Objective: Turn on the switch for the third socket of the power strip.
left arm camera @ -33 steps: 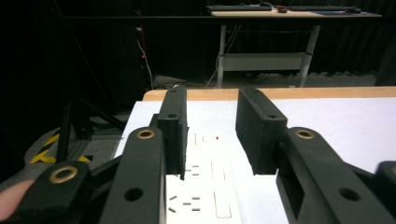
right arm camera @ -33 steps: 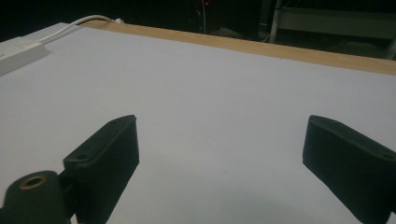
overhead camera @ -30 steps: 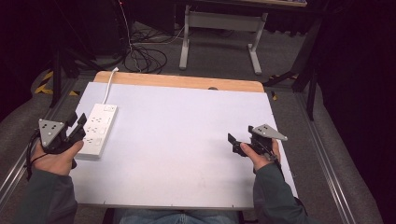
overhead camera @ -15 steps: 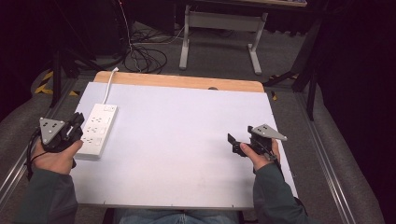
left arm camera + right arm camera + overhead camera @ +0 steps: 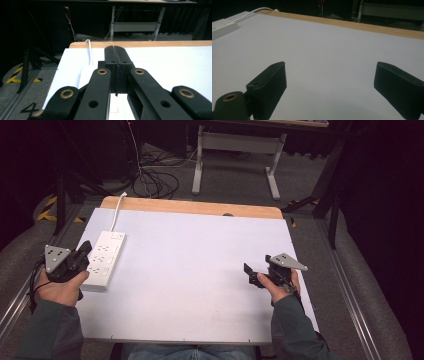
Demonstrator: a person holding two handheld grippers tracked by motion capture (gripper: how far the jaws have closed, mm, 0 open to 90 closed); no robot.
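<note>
white power strip [image 5: 103, 259] beside left tool [image 5: 85, 251], just closed empty; right tool [image 5: 256, 270] open.

A dark room: grey carpet floor [image 5: 235, 180], a white metal stand [image 5: 235, 142] at top centre, black cables [image 5: 152, 180] at upper left.

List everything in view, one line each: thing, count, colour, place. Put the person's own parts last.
power strip: one, white, left part of the table, its cable running off the far edge
table: one, white top with a wooden strip along the far edge, centre
desk frame: one, grey legs, on the floor beyond the table
loose cables: a tangle, black, on the floor beyond the table's left part
left gripper: one, black, over the power strip, jaws just closed together with nothing between them
right gripper: one, black, over the table's right part, jaws open and empty
hands: two, green sleeves, at the near edge
</note>
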